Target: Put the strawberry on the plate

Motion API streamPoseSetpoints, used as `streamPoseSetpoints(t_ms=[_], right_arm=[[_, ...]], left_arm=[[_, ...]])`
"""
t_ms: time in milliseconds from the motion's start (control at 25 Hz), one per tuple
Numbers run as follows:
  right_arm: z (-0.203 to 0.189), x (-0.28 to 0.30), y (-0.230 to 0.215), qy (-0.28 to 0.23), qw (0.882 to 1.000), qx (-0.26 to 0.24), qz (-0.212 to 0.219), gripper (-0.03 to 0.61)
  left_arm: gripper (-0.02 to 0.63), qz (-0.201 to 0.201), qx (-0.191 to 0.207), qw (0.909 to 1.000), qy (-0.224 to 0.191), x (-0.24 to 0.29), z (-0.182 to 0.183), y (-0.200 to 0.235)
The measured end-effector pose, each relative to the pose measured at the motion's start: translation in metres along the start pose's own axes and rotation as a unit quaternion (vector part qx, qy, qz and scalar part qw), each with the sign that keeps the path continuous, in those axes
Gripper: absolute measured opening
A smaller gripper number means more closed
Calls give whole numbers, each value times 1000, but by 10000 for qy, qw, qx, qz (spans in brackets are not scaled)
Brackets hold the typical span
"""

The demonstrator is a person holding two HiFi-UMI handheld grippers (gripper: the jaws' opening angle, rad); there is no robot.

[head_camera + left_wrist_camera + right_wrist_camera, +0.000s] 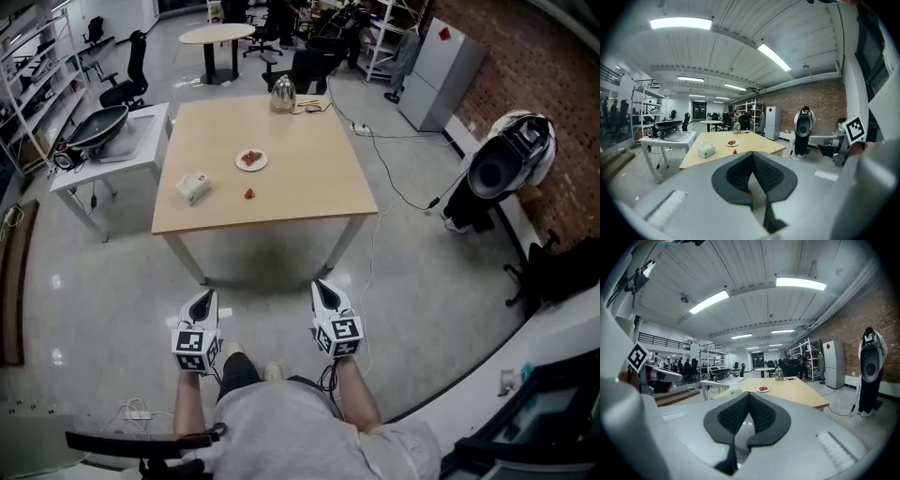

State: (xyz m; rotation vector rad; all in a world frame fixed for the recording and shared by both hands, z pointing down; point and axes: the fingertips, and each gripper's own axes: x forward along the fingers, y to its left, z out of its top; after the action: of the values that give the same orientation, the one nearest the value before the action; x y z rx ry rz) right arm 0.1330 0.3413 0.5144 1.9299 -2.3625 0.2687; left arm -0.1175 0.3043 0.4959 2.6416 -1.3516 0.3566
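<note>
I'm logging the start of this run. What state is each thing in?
strawberry: loose on the table, outside the plate.
plate: on the table, holding red fruit.
left gripper: shut, empty, short of the table.
right gripper: shut, empty, short of the table.

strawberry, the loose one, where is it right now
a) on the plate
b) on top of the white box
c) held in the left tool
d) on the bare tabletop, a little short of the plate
D: in the head view the strawberry lies by itself on the bare table, apart from the plate and on the side of it nearer the person.
</note>
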Motion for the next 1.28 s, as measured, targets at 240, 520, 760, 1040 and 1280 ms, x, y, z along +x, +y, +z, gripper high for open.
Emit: streamPoseSetpoints(t_ms=[240,520,760,1040,1280], right_arm=[[-17,-4,-10,272,9996,83,-11,6],[-17,17,-21,312,9994,111,21,6],[-13,50,-28,380,9992,115,107,6],[4,98,-44,334,9993,120,86,6],[16,140,-51,304,9994,150,45,6]], left_arm=[[20,-107,-17,9999,116,12,-7,-11],[20,-151,-14,9997,196,39,-6,-4],[20,-125,-61,9997,218,69,4,13],[20,-170,-45,9995,266,114,19,36],[20,-240,-4,9993,274,151,35,61]])
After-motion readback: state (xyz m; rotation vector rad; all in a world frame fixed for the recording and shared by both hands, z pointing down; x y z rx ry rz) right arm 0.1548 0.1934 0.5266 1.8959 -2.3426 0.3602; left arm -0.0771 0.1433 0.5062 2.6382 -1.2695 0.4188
